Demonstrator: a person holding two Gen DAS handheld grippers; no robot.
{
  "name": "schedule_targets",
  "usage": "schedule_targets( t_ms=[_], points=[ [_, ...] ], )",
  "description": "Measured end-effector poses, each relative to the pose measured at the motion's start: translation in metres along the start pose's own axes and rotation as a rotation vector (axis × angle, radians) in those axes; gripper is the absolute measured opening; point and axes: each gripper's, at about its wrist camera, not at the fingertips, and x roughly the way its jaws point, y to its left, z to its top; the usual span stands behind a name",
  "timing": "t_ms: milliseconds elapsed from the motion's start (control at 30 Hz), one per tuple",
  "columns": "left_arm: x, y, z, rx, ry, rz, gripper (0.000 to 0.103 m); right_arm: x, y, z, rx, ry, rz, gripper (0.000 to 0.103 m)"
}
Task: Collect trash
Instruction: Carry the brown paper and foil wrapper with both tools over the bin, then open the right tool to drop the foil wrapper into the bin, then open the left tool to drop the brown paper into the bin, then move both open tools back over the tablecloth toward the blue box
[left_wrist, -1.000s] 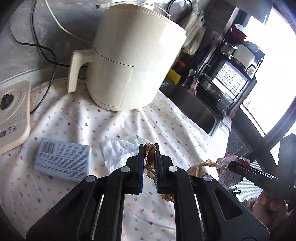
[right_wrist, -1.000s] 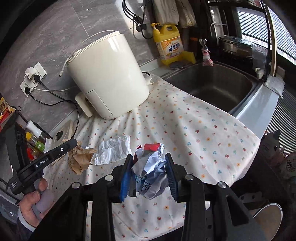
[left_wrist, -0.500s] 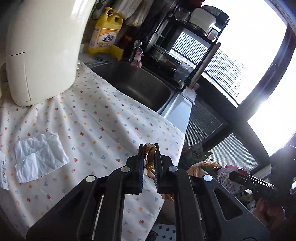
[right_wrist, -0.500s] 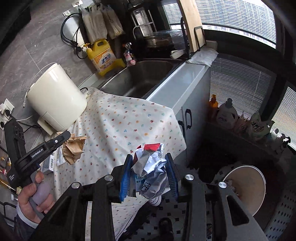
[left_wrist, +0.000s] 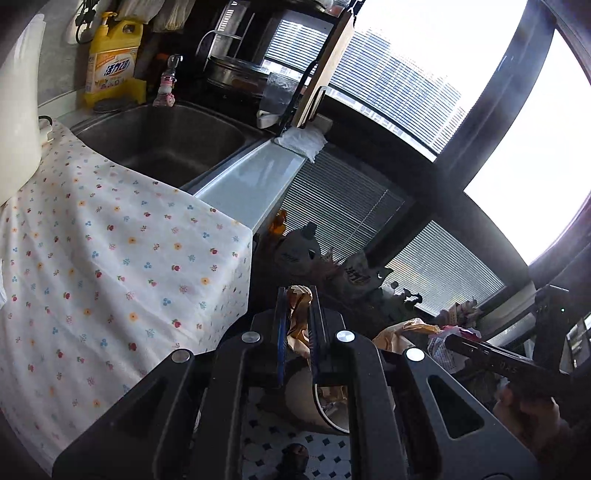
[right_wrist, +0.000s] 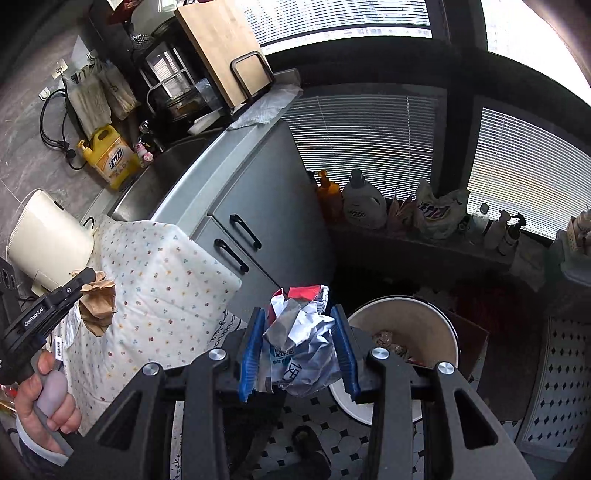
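Right, the left tool (left_wrist: 298, 325) is clenched on a crumpled scrap of brown paper (left_wrist: 300, 310), pinched thin between its blue-lined fingers (left_wrist: 281, 332) and held out past the edge of the bench (left_wrist: 258, 173), over the tiled floor (left_wrist: 273, 439). From the right wrist view that paper (right_wrist: 98, 301) is creased and torn-looking, bunched at the tip of the left tool (right_wrist: 83, 278).

Over on the other side, the right tool (right_wrist: 299, 347) is grasping a crushed wrapper (right_wrist: 301, 350), silvery with a red strip at the top and blue print lower down; a small QR-style square and a Chinese character show, nothing more is legible. It hangs just beside a round bin (right_wrist: 439, 325) standing on the floor, with some scraps already inside.

Readable writing: "GenRobot.AI" on the left tool's side, and Chinese lettering on the yellow detergent jug (right_wrist: 109, 158) by the sink (left_wrist: 166, 136). A floral cloth (right_wrist: 162, 280) covers the bench next to a cream appliance (right_wrist: 48, 236).
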Motion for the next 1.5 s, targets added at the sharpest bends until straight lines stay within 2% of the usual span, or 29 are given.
schedule_targets(
  t_ms=[67,133,167,200,267,367,600,900,1000,1067,1167,1367,1500],
  points=[
    [0.000,-0.015,-0.007,-0.030,0.010,0.013,0.010,0.006,-0.021,0.000,0.002,0.029,-0.014,0.041],
    [0.003,-0.033,-0.015,-0.023,0.017,0.028,0.010,0.011,-0.040,-0.002,-0.015,0.040,-0.011,0.050],
    [0.007,-0.042,-0.019,-0.013,0.029,0.039,0.010,0.014,-0.049,-0.003,-0.014,0.045,-0.008,0.059],
    [0.011,-0.049,-0.022,-0.008,0.042,0.050,0.010,0.017,-0.060,-0.004,-0.006,0.056,-0.007,0.063],
    [0.016,-0.061,-0.026,-0.011,0.049,0.070,0.010,0.024,-0.078,-0.005,0.012,0.086,0.006,0.063],
    [0.024,-0.077,-0.031,-0.021,0.050,0.091,0.011,0.029,-0.100,-0.006,-0.001,0.098,0.007,0.071],
    [0.063,-0.116,-0.060,-0.026,0.113,0.106,0.011,0.023,-0.144,-0.001,-0.031,0.104,0.001,0.077],
    [0.117,-0.167,-0.090,-0.007,0.197,0.058,0.012,-0.004,-0.194,0.000,-0.019,0.087,-0.012,0.079],
    [0.131,-0.177,-0.099,-0.003,0.240,0.040,0.026,-0.012,-0.203,0.000,-0.016,0.076,-0.016,0.079],
    [0.133,-0.179,-0.103,-0.009,0.244,0.020,0.064,-0.015,-0.207,0.000,-0.016,0.070,-0.017,0.079],
    [0.127,-0.178,-0.106,-0.015,0.229,0.012,0.069,-0.015,-0.209,0.000,-0.013,0.068,-0.012,0.080],
    [0.098,-0.153,-0.100,-0.051,0.184,0.105,0.084,-0.007,-0.185,-0.003,-0.035,0.081,0.036,0.080],
    [0.062,-0.124,-0.090,-0.088,0.122,0.181,0.092,-0.004,-0.149,-0.001,-0.083,0.073,0.084,0.087]
  ],
)
